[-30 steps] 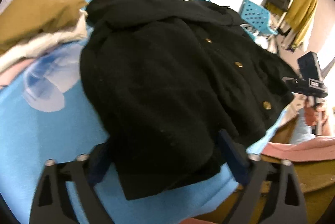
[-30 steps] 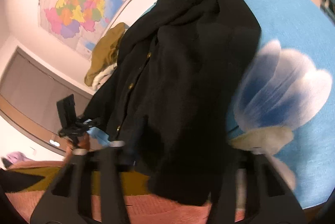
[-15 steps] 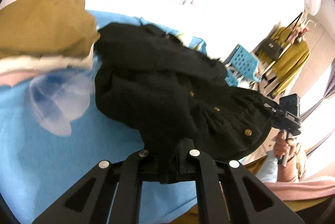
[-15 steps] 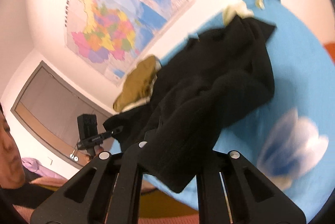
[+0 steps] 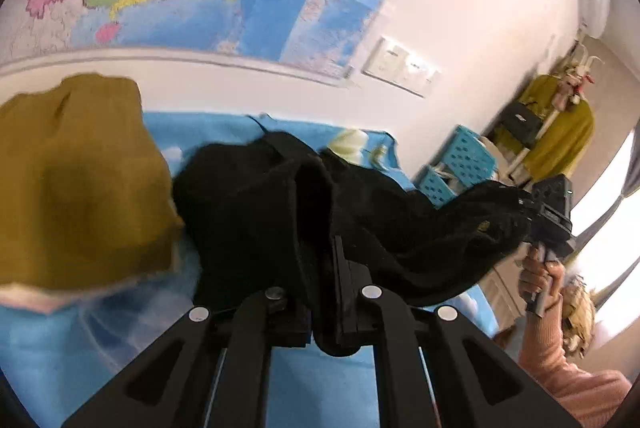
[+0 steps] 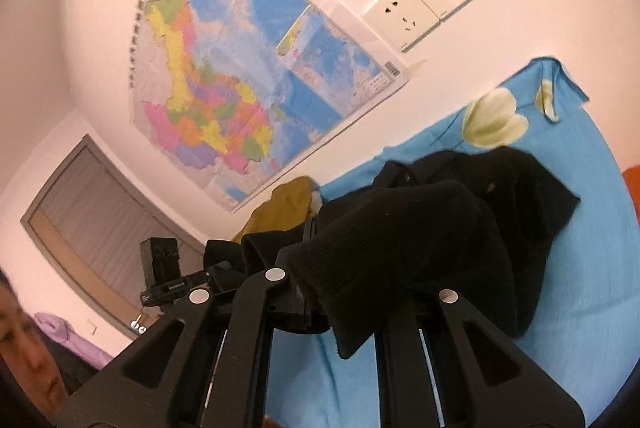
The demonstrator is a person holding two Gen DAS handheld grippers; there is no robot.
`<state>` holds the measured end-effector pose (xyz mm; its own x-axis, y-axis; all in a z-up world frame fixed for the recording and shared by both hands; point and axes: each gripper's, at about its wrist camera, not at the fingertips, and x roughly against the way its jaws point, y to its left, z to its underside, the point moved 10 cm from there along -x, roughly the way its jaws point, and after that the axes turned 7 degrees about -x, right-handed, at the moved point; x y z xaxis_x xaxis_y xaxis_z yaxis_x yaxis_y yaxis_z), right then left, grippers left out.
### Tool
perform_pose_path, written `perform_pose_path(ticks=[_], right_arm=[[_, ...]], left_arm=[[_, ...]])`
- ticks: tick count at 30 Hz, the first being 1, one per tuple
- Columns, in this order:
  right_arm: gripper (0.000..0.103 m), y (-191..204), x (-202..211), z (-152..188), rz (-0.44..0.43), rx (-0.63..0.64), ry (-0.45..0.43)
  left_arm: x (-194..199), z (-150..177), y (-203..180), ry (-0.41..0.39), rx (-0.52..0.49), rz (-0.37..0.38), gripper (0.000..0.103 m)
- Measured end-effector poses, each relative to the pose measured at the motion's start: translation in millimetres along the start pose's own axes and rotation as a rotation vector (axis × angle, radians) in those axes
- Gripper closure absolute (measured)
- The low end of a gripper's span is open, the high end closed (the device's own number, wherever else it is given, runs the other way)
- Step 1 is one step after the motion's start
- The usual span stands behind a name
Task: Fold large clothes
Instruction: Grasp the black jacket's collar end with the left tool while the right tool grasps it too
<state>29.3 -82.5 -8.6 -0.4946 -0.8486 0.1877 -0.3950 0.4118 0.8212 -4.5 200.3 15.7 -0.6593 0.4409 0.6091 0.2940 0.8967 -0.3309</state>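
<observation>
The fingers of the left gripper (image 5: 326, 292) are pinched tight on a fold of the black coat (image 5: 256, 212); the coat's hem hangs from them above the blue bedsheet (image 5: 52, 344), beside a mustard garment (image 5: 72, 180); at the far right the right gripper (image 5: 524, 206) pinches the coat's other corner; from the right wrist, that gripper's jaws are likewise clamped on black cloth, the coat draping over them, its remainder lying on the sheet below a wall map (image 6: 240, 76).
</observation>
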Motion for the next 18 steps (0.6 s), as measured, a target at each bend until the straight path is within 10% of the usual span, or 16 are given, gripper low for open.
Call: perform_pose_path(ticks=[18], right_arm=[[0.095,-88.8,-108.7,-99.0,0.180,-0.150,0.038]], left_arm=[[-118.9,-98.0,88.9,0.124,0.107,-0.145,0.097]])
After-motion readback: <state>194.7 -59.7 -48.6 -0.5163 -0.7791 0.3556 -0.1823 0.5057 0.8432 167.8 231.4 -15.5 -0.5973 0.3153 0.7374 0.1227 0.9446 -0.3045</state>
